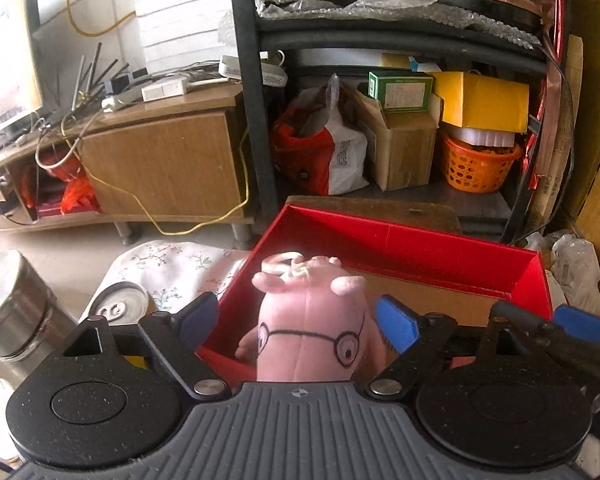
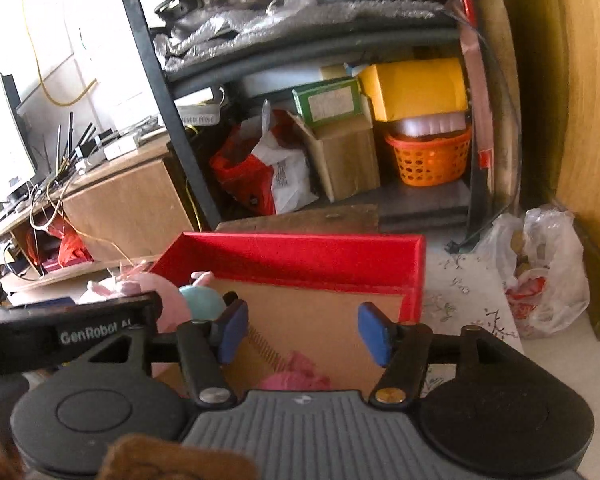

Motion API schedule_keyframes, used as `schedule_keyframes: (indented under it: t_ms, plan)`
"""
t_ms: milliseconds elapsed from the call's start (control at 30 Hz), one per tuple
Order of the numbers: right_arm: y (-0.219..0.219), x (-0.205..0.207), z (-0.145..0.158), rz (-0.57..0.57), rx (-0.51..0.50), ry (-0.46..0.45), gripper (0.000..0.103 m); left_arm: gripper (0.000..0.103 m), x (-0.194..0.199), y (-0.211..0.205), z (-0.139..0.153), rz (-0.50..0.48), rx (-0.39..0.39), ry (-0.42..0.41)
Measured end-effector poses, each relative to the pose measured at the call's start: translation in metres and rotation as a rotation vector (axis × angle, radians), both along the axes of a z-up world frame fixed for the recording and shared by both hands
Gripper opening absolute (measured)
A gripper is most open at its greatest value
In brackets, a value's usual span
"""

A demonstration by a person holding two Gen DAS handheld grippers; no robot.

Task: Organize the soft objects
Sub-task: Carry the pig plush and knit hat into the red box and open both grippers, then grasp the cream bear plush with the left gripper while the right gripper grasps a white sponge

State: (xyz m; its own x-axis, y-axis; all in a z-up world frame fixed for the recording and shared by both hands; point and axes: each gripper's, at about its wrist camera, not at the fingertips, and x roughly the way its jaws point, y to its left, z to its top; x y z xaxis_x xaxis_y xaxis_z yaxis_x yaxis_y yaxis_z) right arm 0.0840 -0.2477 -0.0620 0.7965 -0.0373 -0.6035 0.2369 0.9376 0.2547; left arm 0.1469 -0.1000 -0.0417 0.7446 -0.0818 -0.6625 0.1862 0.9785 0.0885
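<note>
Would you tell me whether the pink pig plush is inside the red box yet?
Inside: the pink pig plush sits within the red box walls, between the left gripper open jaws.

Pink bespectacled pig plush (image 1: pixel 310 328) sits inside red box (image 1: pixel 400 240).

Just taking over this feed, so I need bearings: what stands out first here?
The open red box in the middle, cardboard-floored. A pink pig plush with drawn glasses stands at its near left end between the left gripper's spread fingers, apparently untouched. Behind, a black shelf holds an orange basket.
</note>
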Motion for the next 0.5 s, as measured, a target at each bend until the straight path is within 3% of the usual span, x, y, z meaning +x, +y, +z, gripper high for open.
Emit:
schedule_keyframes:
  t_ms: [500]
  plan:
    - [0.017,-0.049,0.035,0.007,-0.016,-0.046,0.034,0.089,-0.048,0.023,0.026,-0.025,-0.03,-0.021]
